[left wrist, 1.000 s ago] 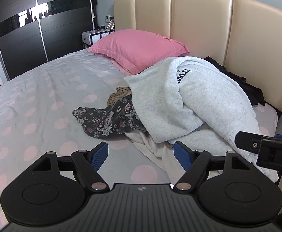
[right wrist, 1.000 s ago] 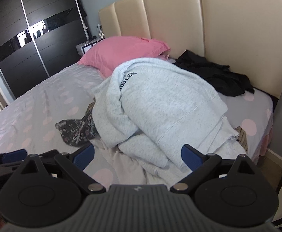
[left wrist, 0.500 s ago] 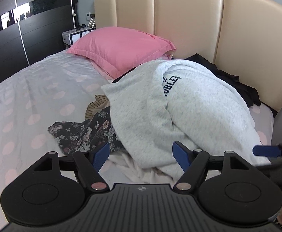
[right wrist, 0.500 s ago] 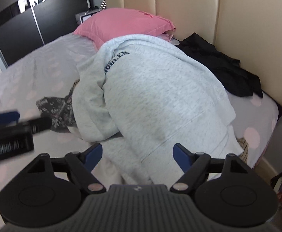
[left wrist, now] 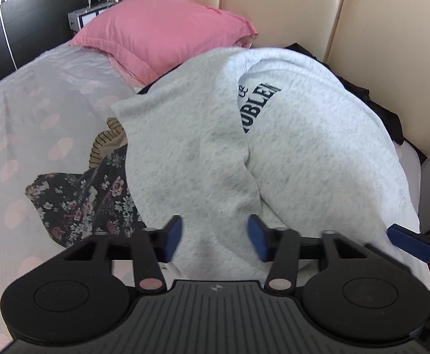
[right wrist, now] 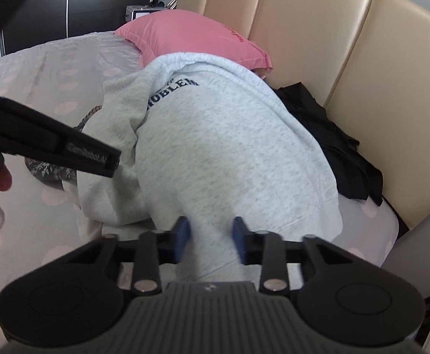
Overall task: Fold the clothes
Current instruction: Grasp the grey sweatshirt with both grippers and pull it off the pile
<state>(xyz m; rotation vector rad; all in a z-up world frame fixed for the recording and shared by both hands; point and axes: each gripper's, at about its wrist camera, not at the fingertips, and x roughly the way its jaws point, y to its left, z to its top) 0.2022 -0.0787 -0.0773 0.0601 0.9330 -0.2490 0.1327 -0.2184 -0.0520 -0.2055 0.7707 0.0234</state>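
Grey fleece, thick and soft: the hoodie (left wrist: 288, 147) lies heaped at the head of the bed (left wrist: 38, 118), just below the pink pillow (left wrist: 161, 32), over a floral garment (left wrist: 76, 200) and a striped one (left wrist: 105, 141), with a black garment (right wrist: 332, 144) between it and the headboard (right wrist: 347, 44). It should be light but bulky and limp, sagging wherever it is not held, so two holds well apart along the near hem seem best, to lift it clear of the clothes beneath.

The left gripper (left wrist: 213, 237) is closing, a ridge of hoodie between its blue pads, not clearly pressed yet. The right gripper (right wrist: 212, 240) is closing too, its pads nearly on a fold of the hoodie's near edge.

A second ago both stood wide and farther back from the hoodie; now they are down at its near side and half closed.
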